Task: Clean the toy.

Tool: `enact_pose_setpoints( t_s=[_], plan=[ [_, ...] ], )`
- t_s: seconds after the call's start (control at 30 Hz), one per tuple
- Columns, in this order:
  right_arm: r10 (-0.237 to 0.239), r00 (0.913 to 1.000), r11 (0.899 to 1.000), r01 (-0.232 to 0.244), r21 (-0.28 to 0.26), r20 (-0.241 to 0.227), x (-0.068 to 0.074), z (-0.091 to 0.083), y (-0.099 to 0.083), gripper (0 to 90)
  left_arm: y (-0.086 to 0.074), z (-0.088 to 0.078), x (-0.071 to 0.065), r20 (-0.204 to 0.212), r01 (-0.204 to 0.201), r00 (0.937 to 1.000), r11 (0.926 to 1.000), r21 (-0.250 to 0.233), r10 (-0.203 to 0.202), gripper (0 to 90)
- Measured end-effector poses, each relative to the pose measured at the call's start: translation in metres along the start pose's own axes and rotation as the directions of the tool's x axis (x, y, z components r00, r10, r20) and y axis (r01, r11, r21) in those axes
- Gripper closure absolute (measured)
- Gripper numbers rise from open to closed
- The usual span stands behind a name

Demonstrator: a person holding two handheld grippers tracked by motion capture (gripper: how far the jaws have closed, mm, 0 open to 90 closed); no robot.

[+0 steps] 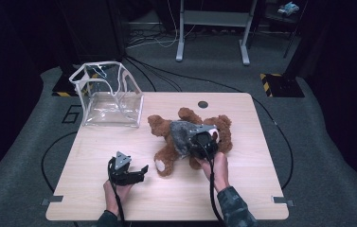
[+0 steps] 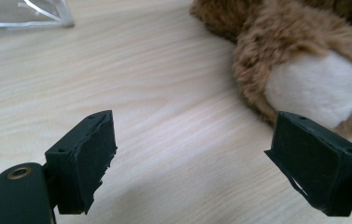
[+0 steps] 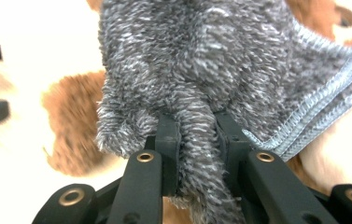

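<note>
On our table (image 1: 95, 198), the bag (image 1: 107, 97) stands at the far left corner. The bear (image 1: 166, 153) lies right of it, near the middle, with the cloth (image 1: 182, 135) draped on it. Our right gripper (image 1: 203, 142) sits on the bear, the cloth between its jaws. Our left gripper (image 1: 140, 169) lies nearer us, just left of the bear's foot (image 2: 311, 88).

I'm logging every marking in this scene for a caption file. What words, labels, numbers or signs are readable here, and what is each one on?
"6": a large outlined digit on the grey floor mat, left of the table.
The yellow-and-black hazard stripes on the floor carry no words.
Nothing is readable on the teddy bear, grey cloth, clear bag or grippers.
</note>
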State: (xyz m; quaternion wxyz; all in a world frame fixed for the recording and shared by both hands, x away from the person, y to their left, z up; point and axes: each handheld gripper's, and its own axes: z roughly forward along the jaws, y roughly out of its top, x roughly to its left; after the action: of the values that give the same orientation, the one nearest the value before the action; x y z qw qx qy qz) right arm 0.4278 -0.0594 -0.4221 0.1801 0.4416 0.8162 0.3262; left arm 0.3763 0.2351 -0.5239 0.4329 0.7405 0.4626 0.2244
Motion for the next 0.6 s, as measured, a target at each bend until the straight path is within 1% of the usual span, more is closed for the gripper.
enact_pose_setpoints(
  t_s=[0.07, 0.1, 0.17, 0.2, 0.23, 0.27, 0.3, 0.33, 0.37, 0.4, 0.43, 0.5, 0.57, 0.6],
  plan=[
    [-0.014, 0.9999, 1.0, 0.014, 0.002, -0.005, 0.007, 0.003, 0.01, 74.8, -0.001, 0.0, -0.001, -0.002, -0.002, 1.0, 1.0, -0.003, 0.002, 13.3],
    [-0.026, 0.9996, 1.0, 0.026, 0.009, -0.009, 0.011, 0.007, 0.013, 74.8, -0.001, 0.002, -0.001, -0.002, -0.005, 1.0, 1.0, 0.004, 0.005, 13.4],
    [-0.028, 0.9993, 0.999, 0.029, 0.037, -0.023, 0.02, 0.014, 0.015, 74.8, -0.001, 0.003, -0.002, -0.01, -0.013, 0.9999, 0.9998, 0.014, 0.013, 13.0],
    [-0.046, 0.9986, 0.998, 0.047, 0.05, -0.026, 0.024, 0.019, 0.014, 74.8, -0.001, 0.003, -0.003, -0.011, -0.021, 0.9997, 0.9996, 0.017, 0.021, 13.0],
    [-0.056, 0.9978, 0.997, 0.058, 0.058, -0.036, 0.028, 0.024, 0.013, 74.8, -0.001, 0.003, -0.004, -0.016, -0.028, 0.9995, 0.9994, 0.018, 0.028, 13.2],
    [-0.052, 0.9974, 0.996, 0.056, 0.069, -0.049, 0.032, 0.028, 0.01, 74.8, -0.001, 0.003, -0.005, -0.015, -0.036, 0.9992, 0.9991, 0.022, 0.036, 13.3],
    [-0.059, 0.9965, 0.995, 0.063, 0.081, -0.059, 0.035, 0.032, 0.007, 74.8, -0.001, 0.003, -0.006, -0.023, -0.037, 0.999, 0.9991, 0.021, 0.038, 13.5],
    [-0.055, 0.9958, 0.994, 0.062, 0.092, -0.073, 0.037, 0.035, 0.004, 74.8, -0.001, 0.003, -0.005, -0.023, -0.043, 0.9988, 0.9988, 0.025, 0.044, 13.7],
    [-0.047, 0.9952, 0.994, 0.056, 0.097, -0.085, 0.039, 0.037, 0.001, 74.8, 0.0, 0.003, -0.005, -0.024, -0.051, 0.9984, 0.9977, 0.045, 0.052, 13.8],
    [-0.048, 0.9936, 0.993, 0.059, 0.106, -0.102, 0.04, 0.039, -0.003, 74.9, 0.0, 0.005, -0.006, -0.03, -0.05, 0.9982, 0.9978, 0.042, 0.051, 13.8],
    [-0.043, 0.9927, 0.992, 0.056, 0.115, -0.113, 0.042, 0.041, -0.006, 74.8, -0.001, 0.005, -0.007, -0.033, -0.047, 0.9983, 0.9982, 0.039, 0.048, 13.8],
    [-0.033, 0.9907, 0.992, 0.049, 0.116, -0.132, 0.044, 0.042, -0.01, 74.8, 0.0, 0.006, -0.007, -0.038, -0.05, 0.9979, 0.9978, 0.044, 0.052, 14.2],
    [-0.025, 0.9877, 0.992, 0.044, 0.122, -0.154, 0.044, 0.04, -0.015, 74.8, 0.0, 0.006, -0.006, -0.039, -0.053, 0.9977, 0.9971, 0.055, 0.055, 14.5],
    [-0.017, 0.9858, 0.992, 0.038, 0.121, -0.167, 0.045, 0.038, -0.018, 74.8, 0.0, 0.006, -0.006, -0.037, -0.05, 0.998, 0.9974, 0.053, 0.052, 14.5]
  ],
)
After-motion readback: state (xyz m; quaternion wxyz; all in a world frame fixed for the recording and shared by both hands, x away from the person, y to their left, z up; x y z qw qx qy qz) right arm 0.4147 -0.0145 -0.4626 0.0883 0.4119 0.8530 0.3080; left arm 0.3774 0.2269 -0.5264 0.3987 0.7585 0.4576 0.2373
